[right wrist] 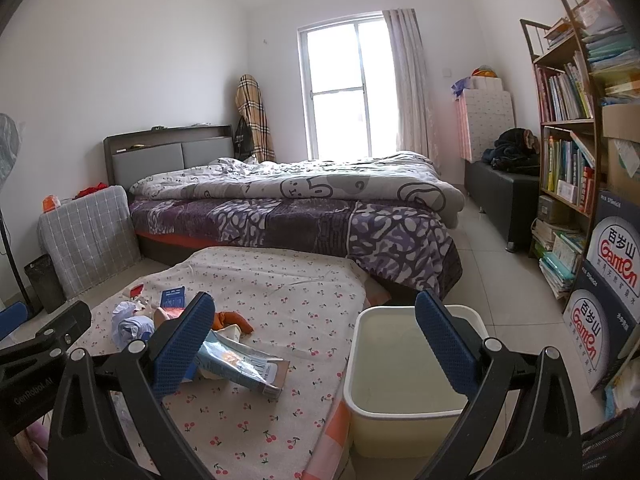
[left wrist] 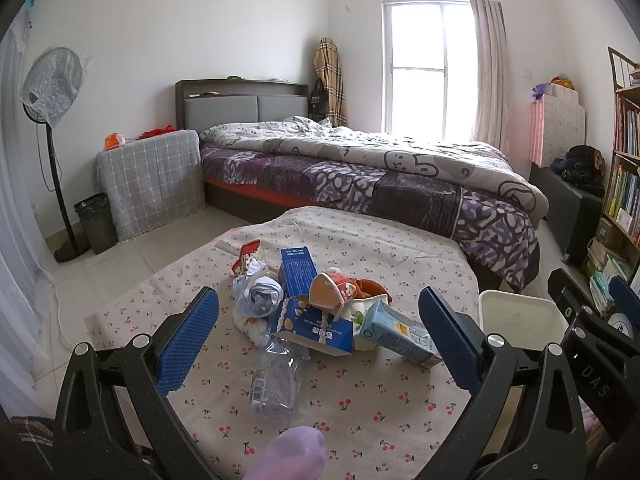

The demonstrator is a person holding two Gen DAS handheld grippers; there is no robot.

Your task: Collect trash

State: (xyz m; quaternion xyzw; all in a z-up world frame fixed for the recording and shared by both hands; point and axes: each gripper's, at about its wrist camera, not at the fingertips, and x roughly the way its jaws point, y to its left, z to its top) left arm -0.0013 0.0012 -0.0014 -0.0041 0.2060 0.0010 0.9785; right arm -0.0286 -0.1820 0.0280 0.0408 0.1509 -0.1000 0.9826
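On the cherry-print tablecloth, items run left to right as follows. Far left, near the fan, a dark waste bin stands on the floor. The left gripper hangs above the table with its jaws spread wide, holding nothing. Between its blue pads lies the trash pile: a crumpled white bag, a clear plastic bottle lying on its side, an upright blue box, a flattened blue carton and a pale blue milk carton. Just beside the table's right edge sits an empty white tub. The right gripper hovers over the table edge and tub, jaws fully open, gripping nothing. A bookshelf stands far right.
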